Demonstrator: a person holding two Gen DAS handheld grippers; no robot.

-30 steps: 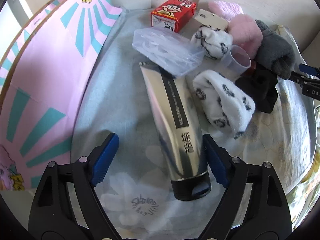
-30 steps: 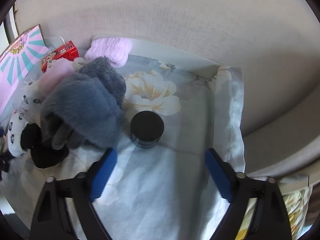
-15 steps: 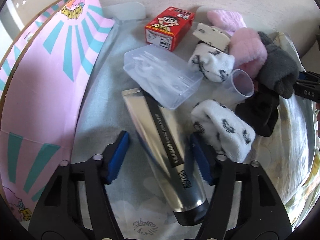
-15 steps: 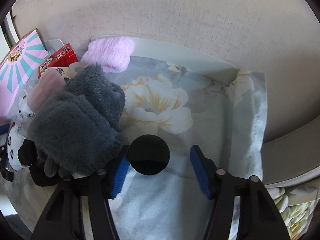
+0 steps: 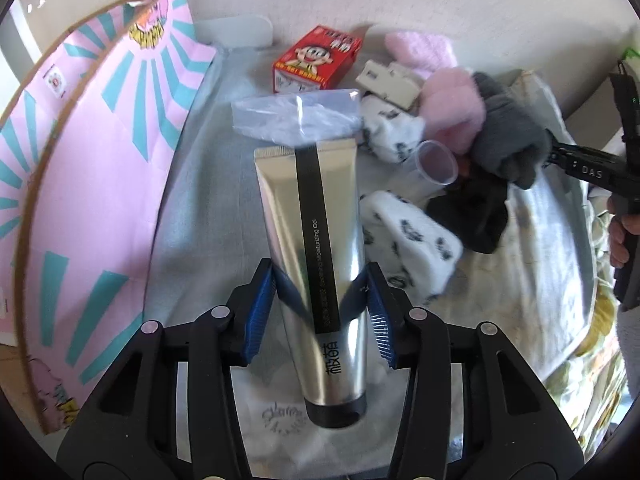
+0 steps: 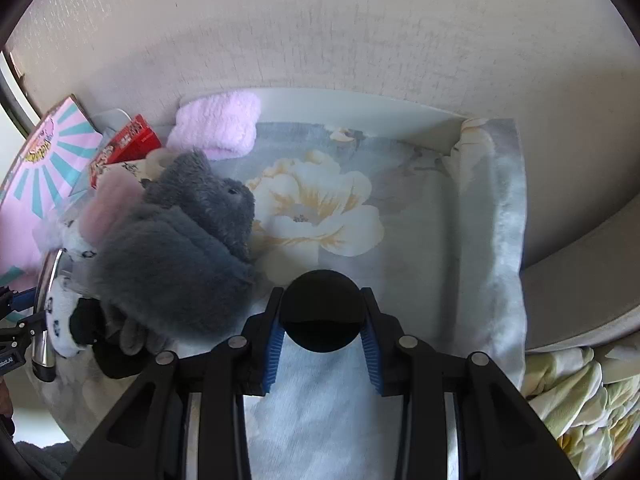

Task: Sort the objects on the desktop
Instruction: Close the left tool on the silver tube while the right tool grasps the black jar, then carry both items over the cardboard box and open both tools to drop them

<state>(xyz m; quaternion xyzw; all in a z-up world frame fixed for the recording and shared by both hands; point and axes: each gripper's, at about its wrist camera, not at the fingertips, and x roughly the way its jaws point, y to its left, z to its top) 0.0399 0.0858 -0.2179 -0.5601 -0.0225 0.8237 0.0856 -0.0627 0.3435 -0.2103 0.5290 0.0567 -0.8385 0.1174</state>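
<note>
- Our left hand-held gripper (image 5: 320, 312) is clamped on the silver tube (image 5: 316, 264), its blue pads (image 5: 260, 316) pressing both sides of the lower body; the black cap points back toward us and the crimped end points away.
- Beyond the tube's far end lies a clear plastic case (image 5: 298, 120), and past that a red carton (image 5: 318, 58) near the wall.
- To the right of the tube we see a white patterned sock (image 5: 412, 240), a clear cup (image 5: 434, 164) on its side, a pink fluffy piece (image 5: 454, 106) and a grey fluffy sock (image 5: 506, 140), all crowded together.
- A pink and teal cardboard box (image 5: 92, 152) stands along the left edge of the desk (image 5: 208, 216), which is covered by a floral cloth.
- Our right hand-held gripper (image 6: 322, 332) is closed around a round black jar (image 6: 322, 312), gripped at its sides, just beside the grey fluffy sock.
- A folded lilac towel (image 6: 218, 126) rests against the wall.
</note>
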